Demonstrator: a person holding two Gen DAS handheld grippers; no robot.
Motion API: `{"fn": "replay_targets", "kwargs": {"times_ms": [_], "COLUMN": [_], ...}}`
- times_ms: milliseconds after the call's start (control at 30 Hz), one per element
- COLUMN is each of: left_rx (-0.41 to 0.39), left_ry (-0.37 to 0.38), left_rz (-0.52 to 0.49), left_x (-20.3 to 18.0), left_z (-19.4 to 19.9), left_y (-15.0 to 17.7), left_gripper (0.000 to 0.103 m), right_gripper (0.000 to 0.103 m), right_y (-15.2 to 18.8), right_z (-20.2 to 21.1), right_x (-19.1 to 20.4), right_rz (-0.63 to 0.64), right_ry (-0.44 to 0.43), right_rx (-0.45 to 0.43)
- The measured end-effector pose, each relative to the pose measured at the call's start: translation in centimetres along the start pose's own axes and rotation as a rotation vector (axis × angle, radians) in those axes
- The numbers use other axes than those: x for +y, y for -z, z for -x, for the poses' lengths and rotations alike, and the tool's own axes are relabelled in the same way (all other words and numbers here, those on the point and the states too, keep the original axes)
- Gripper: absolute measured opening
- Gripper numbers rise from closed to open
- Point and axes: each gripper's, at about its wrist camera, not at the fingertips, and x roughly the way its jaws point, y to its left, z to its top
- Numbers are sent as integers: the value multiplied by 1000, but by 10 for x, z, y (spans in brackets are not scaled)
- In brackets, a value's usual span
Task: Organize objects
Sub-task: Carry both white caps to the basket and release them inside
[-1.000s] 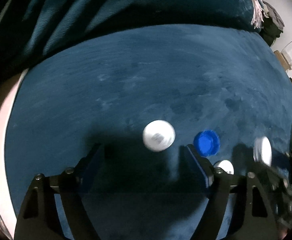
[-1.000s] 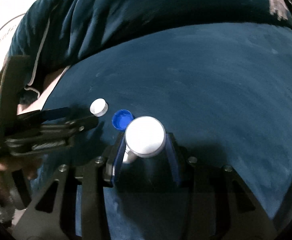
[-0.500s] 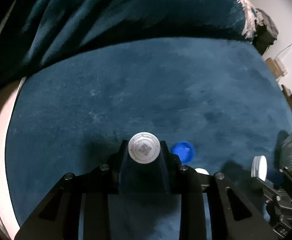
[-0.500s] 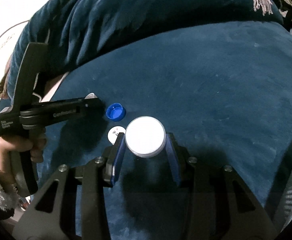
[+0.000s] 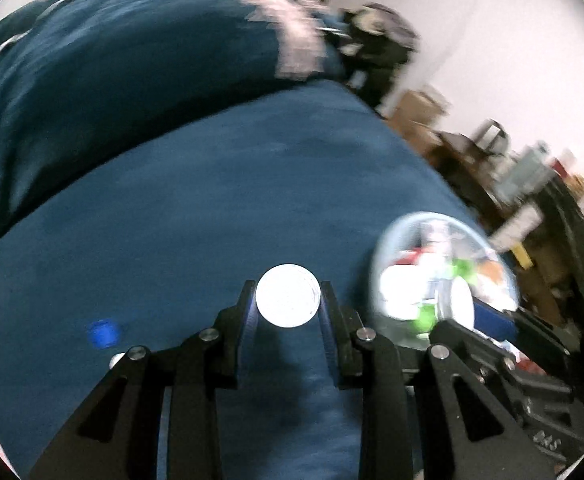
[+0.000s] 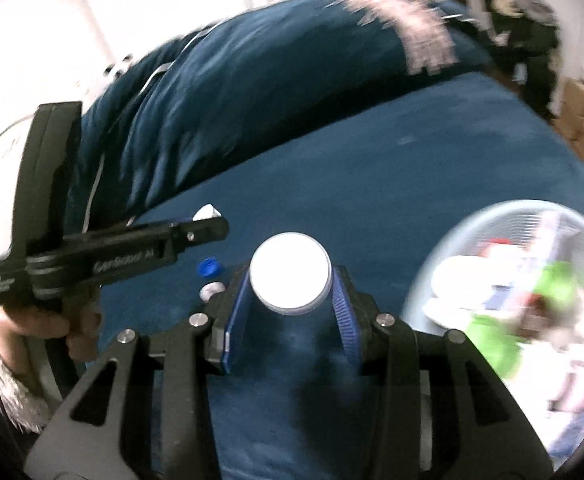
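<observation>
My left gripper is shut on a small white bottle cap, held above the blue bedspread. It also shows from the side in the right wrist view, the cap peeking at its tip. My right gripper is shut on a larger white lid. A blue cap and a small white cap lie on the bedspread. A pale mesh basket with several items stands to the right.
A bunched blue blanket lies at the back. Beyond the bed's right edge are cardboard boxes, a dark bag and cluttered furniture. The frames are motion-blurred.
My left gripper closed on the small white cap, lifted it and swung right; the blue cap now lies to its left. Both grippers moved toward the basket, which has come into view.
</observation>
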Motion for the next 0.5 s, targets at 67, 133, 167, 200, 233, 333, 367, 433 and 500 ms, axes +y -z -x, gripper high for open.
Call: {"fn": "replay_targets", "kwargs": {"times_ms": [67, 133, 167, 200, 233, 333, 367, 433, 500], "left_rx": [21, 47, 62, 74, 88, 123, 133, 161, 175], "left_ry": [41, 76, 92, 103, 112, 127, 130, 129, 121], "left_rz": [-41, -84, -103, -127, -152, -184, -185, -187, -186], "left_x": [-36, -68, -81, -93, -106, -126, -128, -131, -130], "left_z": [-13, -26, -30, -35, -37, -47, -50, -60, -62], "left_y": [-4, -6, -6, -5, -2, 4, 5, 5, 6], "left_gripper": [30, 30, 30, 30, 30, 30, 30, 34, 58], "right_gripper": [42, 42, 42, 42, 42, 42, 42, 43, 43], "right_y": [0, 1, 2, 2, 4, 6, 6, 6, 4], "right_z": [19, 33, 40, 45, 50, 60, 60, 57, 53], "right_x": [-28, -55, -71, -84, -97, -128, -132, -140, -145], "right_rz": [-50, -98, -131, -159, -189, -261, -274, -300, -306], "right_ry": [49, 103, 130, 147, 166, 213, 224, 229, 230], "right_rx": [-22, -40, -46, -49, -52, -65, -64, -53, -21]}}
